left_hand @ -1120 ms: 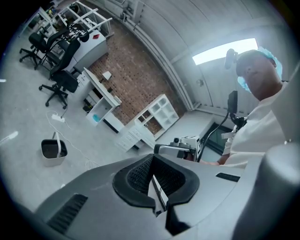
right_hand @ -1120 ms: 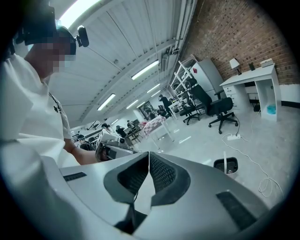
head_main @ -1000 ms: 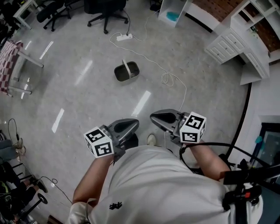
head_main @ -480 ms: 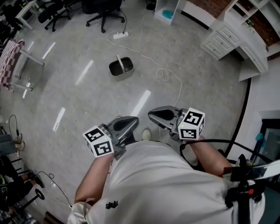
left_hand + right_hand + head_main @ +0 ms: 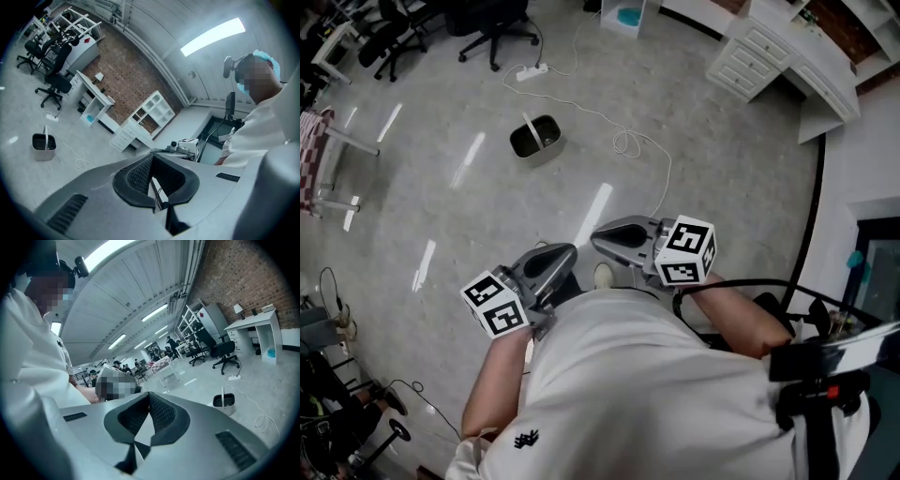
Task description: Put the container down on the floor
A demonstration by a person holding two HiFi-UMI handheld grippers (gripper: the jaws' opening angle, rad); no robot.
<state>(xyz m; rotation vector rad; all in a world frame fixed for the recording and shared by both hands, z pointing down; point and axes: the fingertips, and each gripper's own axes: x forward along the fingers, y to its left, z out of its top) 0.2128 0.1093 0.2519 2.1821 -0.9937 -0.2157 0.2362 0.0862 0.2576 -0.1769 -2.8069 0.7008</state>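
The left forearm (image 5: 492,394) rises from the bottom of the head view, bent at the elbow, and carries the left claw (image 5: 559,257) just left of centre, close against the person's white shirt (image 5: 647,394). Its jaws slant toward the upper right. In the left gripper view they meet at the tip, closed on nothing.

The right claw (image 5: 606,238) sits just right of it, a little higher in the frame, with its jaws aimed left. They are likewise closed and empty. The 2 claws are near each other but apart. The right forearm (image 5: 733,317) runs down to the right from it.

The container (image 5: 534,139) stands upright on the floor (image 5: 441,216) in the upper left of the head view, handle up. It is well apart from both claws, and a white cable (image 5: 630,142) lies just to its right.

Compared with 1 second ago, the container lies further toward the upper left of the head view and looks smaller. Both claws have slid a little left in the frame. They keep the same pose toward each other. The shirt fills more of the lower frame.
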